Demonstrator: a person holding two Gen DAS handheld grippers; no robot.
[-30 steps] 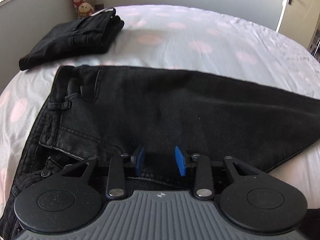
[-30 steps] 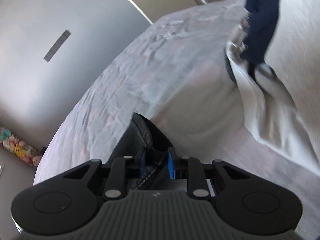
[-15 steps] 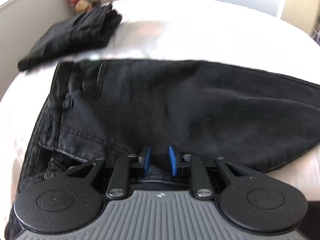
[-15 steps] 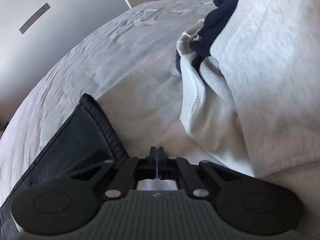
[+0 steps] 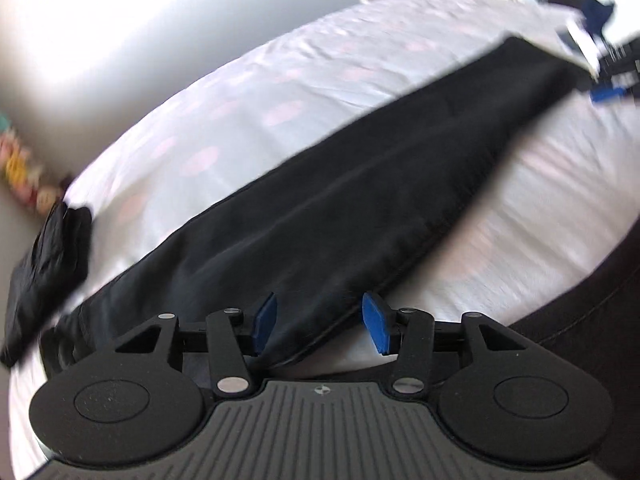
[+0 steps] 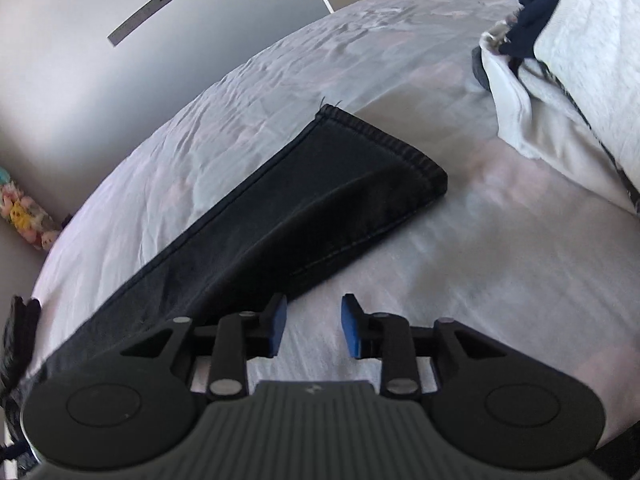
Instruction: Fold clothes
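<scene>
Black jeans [image 5: 340, 200] lie flat on the bed, doubled lengthwise, their legs running toward the upper right. My left gripper [image 5: 320, 326] is open and hovers over the near edge of the jeans, close to the seat. The hem end of the jeans [image 6: 380, 168] shows in the right wrist view. My right gripper [image 6: 314, 330] is open just beside the lower leg, above bare sheet, with nothing between its blue fingers [image 6: 350, 332]. In the left wrist view the right gripper [image 5: 612, 84] appears blurred at the far hem.
A folded black garment [image 5: 48, 260] sits at the bed's left end, near plush toys [image 6: 24, 216]. A grey and navy sweatshirt [image 6: 560, 60] is heaped on the right. The white dotted bedsheet [image 5: 540, 220] runs to a near edge, with a person's dark clothing [image 5: 580, 320] beside it.
Both grippers have opened: the left from nearly shut, the right from fully shut. The left view has swung from the waistband toward the legs. The right gripper has backed away from the hem.
</scene>
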